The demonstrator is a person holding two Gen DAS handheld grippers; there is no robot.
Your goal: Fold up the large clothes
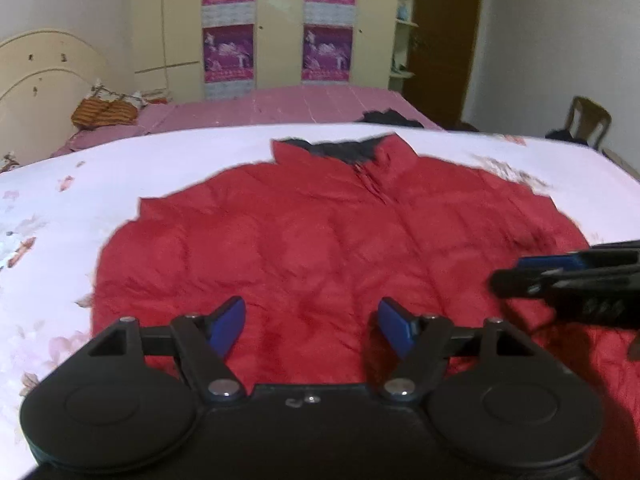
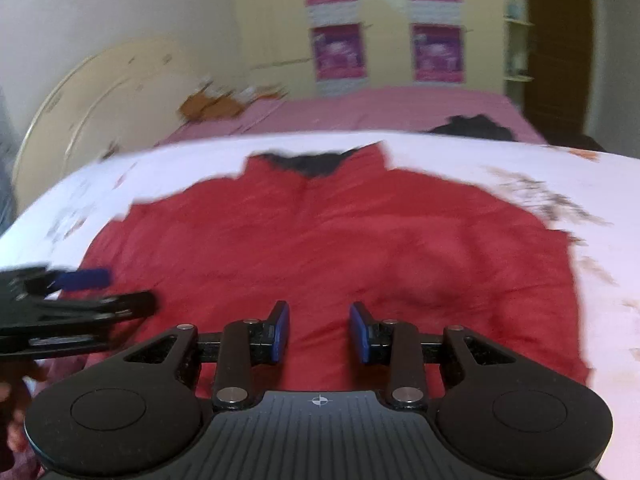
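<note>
A red jacket (image 1: 320, 240) lies spread flat across the middle of both views, collar toward the top of the frame, on a white flowered sheet (image 1: 60, 208); laid out like this, it looks ready for a first fold, which seems not yet made. The left gripper (image 1: 312, 326) hangs over the jacket's near hem at bottom centre, its blue pads wide apart and holding nothing. The right gripper (image 2: 319, 330) hovers likewise at bottom centre of its view, jaws parted a little less, also empty. Each shows in the other's view at the side edge, so they sit close together and could crowd each other. Beyond the sheet is a pink bedspread (image 1: 320, 100) with a dark garment (image 1: 390, 118) just past the collar, a headboard (image 1: 36, 80) at upper left and a chair (image 1: 588, 120) at right.
</note>
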